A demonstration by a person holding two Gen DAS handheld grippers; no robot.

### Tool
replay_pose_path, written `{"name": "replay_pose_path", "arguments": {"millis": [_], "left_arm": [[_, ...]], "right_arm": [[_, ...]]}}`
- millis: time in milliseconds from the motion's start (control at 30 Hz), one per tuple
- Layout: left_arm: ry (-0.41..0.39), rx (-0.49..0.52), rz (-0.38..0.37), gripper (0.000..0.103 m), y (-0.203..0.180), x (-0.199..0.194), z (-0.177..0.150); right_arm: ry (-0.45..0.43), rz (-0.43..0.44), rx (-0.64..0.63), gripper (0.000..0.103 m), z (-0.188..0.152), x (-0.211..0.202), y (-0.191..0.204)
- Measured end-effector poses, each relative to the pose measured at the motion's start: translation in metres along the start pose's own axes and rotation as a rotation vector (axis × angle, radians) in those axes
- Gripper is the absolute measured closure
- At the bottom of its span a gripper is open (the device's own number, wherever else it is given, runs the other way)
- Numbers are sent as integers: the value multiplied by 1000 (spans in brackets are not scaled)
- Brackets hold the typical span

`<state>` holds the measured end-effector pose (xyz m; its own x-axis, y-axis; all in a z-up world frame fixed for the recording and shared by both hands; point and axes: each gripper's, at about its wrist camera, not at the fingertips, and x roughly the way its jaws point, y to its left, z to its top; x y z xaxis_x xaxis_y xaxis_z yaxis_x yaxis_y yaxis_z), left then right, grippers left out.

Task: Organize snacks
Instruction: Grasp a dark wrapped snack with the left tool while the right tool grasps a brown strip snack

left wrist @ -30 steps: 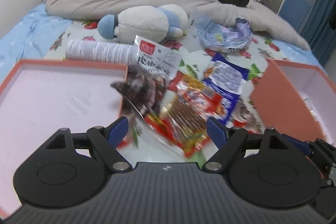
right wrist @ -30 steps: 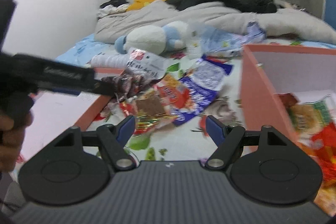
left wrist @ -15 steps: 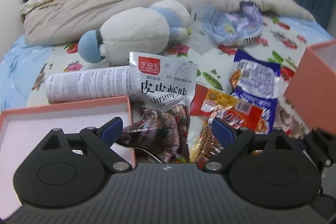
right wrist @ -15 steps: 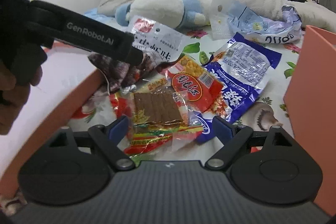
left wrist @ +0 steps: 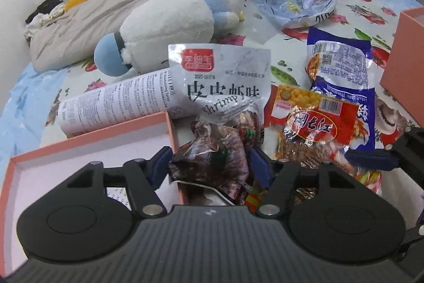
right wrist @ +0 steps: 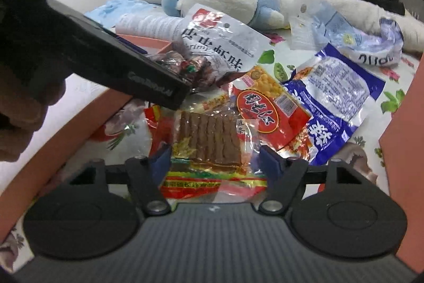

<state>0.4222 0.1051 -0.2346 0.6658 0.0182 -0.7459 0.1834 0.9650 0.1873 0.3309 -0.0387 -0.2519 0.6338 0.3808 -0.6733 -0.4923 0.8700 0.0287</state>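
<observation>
— Left wrist view: left hand-held gripper [left wrist: 210,165] just closing, clamped on shrimp packet [left wrist: 220,97] beside pink box [left wrist: 169,121]?
— Yes. Right hand-held gripper [right wrist: 214,161] also just closing, apart, pads flanking brown-strip packet [right wrist: 209,139], flat on bed [left wrist: 278,70], not pressing.

glossy crinkled plastic snack packets [left wrist: 220,86], fluffy plush toy [left wrist: 169,23], matt cardboard box [left wrist: 87,147]
</observation>
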Motion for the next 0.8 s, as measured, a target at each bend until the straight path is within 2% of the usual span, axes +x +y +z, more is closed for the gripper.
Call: {"name": "replay_pose_path", "arguments": {"millis": [67,200,300,800], "left_arm": [[-1,-16,-3,38,1,-3,-1],[-1,-39,-5,55,3,-13,-2],[-4,-77,-32,61,5,-21,-4],[-54,-204,-80,63,-27,-99,-26]], "right_arm": [[-4,-2,-6,45,1,-5,3],[-3,-15,13,49,0,-12,2],[-13,-26,25,49,-2,-22,0],[-67,-90,106,49,-20,-100,-19]]}}
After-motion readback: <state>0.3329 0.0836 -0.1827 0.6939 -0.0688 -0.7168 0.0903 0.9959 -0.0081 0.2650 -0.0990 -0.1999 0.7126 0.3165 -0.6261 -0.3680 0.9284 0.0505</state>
